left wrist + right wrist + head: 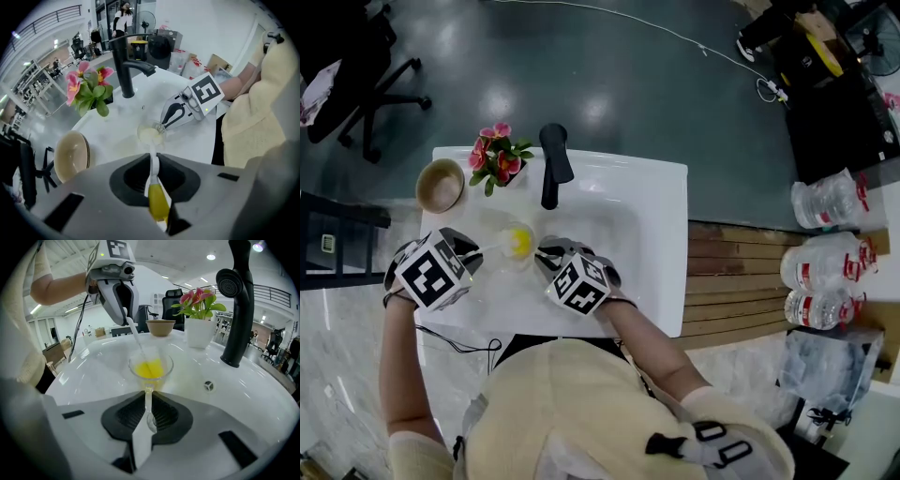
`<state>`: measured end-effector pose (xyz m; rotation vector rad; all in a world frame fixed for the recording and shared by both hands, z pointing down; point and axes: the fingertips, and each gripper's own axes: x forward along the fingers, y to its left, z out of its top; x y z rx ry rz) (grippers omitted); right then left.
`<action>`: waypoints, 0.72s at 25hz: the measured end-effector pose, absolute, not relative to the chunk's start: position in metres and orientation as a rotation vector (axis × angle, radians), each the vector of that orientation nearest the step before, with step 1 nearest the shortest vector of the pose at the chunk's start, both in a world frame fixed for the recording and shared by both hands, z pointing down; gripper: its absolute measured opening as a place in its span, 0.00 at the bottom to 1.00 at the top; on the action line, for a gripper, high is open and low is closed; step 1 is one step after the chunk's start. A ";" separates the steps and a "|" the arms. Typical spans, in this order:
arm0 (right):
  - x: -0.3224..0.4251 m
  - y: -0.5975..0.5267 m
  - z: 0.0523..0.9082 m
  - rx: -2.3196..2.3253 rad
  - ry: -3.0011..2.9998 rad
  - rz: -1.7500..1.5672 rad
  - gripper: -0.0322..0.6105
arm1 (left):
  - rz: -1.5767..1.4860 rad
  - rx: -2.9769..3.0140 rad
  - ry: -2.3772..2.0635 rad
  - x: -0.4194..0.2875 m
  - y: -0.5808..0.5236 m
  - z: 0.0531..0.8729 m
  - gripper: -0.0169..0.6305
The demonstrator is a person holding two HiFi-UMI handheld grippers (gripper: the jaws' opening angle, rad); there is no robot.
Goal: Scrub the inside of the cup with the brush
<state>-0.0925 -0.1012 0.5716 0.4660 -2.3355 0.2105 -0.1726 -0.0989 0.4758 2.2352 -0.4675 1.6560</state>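
A clear stemmed cup (151,365) hangs tilted over the white sink (647,202), with my right gripper (149,408) shut on its stem. The yellow head of the brush (149,367) sits inside the cup's bowl. My left gripper (153,180) is shut on the brush's yellow-and-white handle (156,197), which runs forward into the cup (150,135). In the head view the cup (520,242) lies between the left gripper (476,251) and the right gripper (549,257), over the basin's left half. Each gripper view shows the opposite one: left gripper (118,287), right gripper (178,111).
A black faucet (552,161) stands at the back of the basin, its spout over the drain (209,386). A white pot of pink flowers (497,157) and a tan bowl (441,185) sit on the sink's back left corner. Water bottles (825,267) lie on the floor at right.
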 end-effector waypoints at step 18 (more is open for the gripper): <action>-0.097 -0.097 0.570 0.460 -2.314 0.172 0.13 | 1.770 2.232 -0.736 -0.158 -0.069 0.474 0.09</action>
